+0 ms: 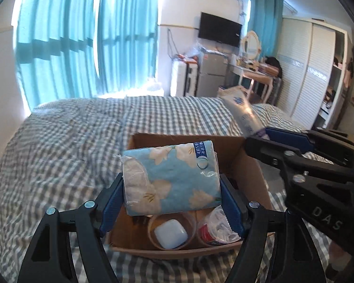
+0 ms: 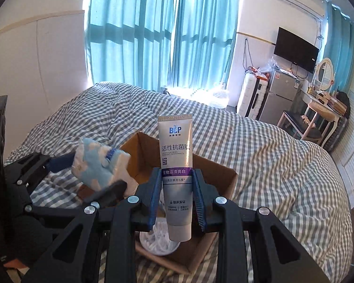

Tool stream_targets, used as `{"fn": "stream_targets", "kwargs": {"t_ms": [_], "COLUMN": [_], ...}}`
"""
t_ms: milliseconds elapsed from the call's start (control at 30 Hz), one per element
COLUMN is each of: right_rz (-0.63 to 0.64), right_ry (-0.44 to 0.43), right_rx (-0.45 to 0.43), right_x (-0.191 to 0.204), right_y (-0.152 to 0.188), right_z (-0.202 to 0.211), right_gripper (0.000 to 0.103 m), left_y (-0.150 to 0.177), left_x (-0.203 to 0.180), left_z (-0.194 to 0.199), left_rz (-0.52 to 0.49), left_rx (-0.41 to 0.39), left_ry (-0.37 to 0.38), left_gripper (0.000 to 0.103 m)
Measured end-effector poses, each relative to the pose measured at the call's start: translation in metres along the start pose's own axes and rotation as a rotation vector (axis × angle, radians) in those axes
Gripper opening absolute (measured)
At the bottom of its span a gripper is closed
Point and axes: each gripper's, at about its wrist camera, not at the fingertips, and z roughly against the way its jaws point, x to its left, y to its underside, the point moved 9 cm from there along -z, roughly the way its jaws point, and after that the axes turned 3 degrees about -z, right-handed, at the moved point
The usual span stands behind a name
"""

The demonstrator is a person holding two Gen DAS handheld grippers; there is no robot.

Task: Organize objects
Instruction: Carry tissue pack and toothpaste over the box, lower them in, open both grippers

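cardboard makes up the open box (image 1: 250, 172) that sits on a bed with a grey and white checked cover (image 1: 66, 141). the left gripper (image 1: 172, 193) hangs over the box with its jaws closed on the two sides of a blue flowered tissue pack (image 1: 170, 179), which is held clear above the things inside. below the pack, in the box, a white case (image 1: 170, 234) lies in a round cup beside a red and white tub (image 1: 216, 230). the right gripper (image 2: 177, 195) is just beside the left one, also above the box, its jaws pinched on the lower half of a toothpaste tube (image 2: 176, 165) that stands upright with the crimped end on top. under the tube a round white dish of cotton swabs (image 2: 157, 241) rests in the box. teal curtains (image 2: 153, 30) hang behind the bed.
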Motion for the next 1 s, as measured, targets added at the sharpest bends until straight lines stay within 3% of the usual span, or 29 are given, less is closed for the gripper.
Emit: {"fn": "stream_targets", "kwargs": {"t_ms": [200,433,833,1000], "right_rz": [-0.046,-0.071,-0.178,-0.213], "right_ry": [-0.022,-0.035,-0.128,-0.143], "right_rx": [0.054,0.085,0.112,0.087], "right_x": [-0.011,-0.02,-0.029,-0.037], "right_y": [0.026,0.041,0.044,0.04], "right_z": [-0.037,-0.05,-0.069,-0.053], "right_gripper": [0.026,0.026,0.026,0.039], "left_y": [0.013,0.031,0.042,0.044], "left_x": [-0.008,-0.006,-0.009,-0.017], "left_z": [-0.031,-0.048,-0.054,-0.05], "left_rz": [-0.043,-0.051,-0.113,-0.115], "left_rx": [0.056,0.109,0.109,0.136], "left_ry": [0.006,0.008,-0.009,0.006], "left_gripper": [0.077,0.077,0.078,0.086]}}
